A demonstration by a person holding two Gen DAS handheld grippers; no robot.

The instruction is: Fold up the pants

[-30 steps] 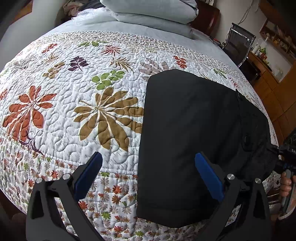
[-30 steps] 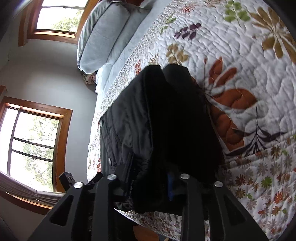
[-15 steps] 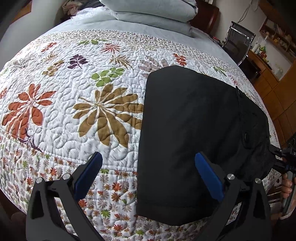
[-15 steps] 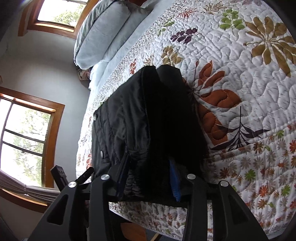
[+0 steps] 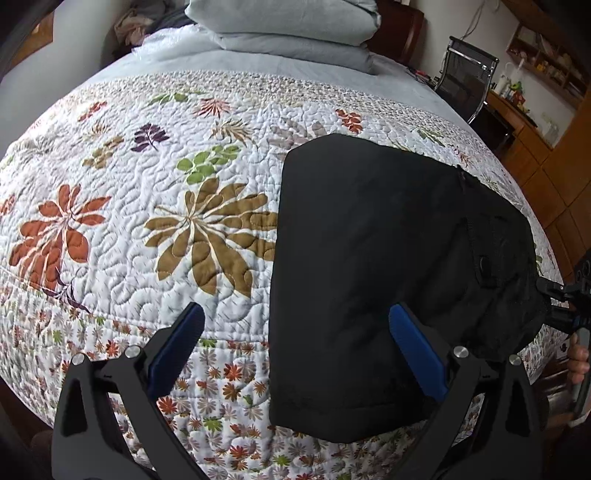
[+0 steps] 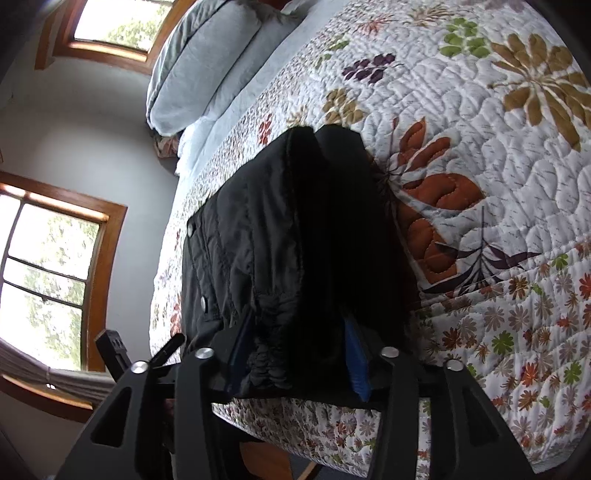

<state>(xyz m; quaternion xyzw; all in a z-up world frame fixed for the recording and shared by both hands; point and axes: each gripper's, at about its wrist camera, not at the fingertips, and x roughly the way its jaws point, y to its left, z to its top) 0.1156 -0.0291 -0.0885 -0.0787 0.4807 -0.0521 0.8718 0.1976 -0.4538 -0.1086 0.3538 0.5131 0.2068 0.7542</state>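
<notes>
Black pants [image 5: 369,258] lie folded into a thick rectangle on the floral quilt [image 5: 166,184], near the bed's front right edge. My left gripper [image 5: 295,347] is open and empty, hovering over the pants' left front edge. My right gripper [image 6: 295,358] is shut on the elastic waistband end of the pants [image 6: 291,240], with the fabric bunched between its blue pads [image 6: 356,365]. The right gripper also shows in the left wrist view [image 5: 565,306] at the pants' right end.
Grey pillows [image 5: 295,33] lie stacked at the head of the bed. A black chair [image 5: 465,74] and wooden cabinets [image 5: 554,166] stand to the right. Windows [image 6: 48,251] line the wall beside the bed.
My right gripper has tilted and shifted slightly with the waistband still in it. My left gripper has barely moved and stays open.
</notes>
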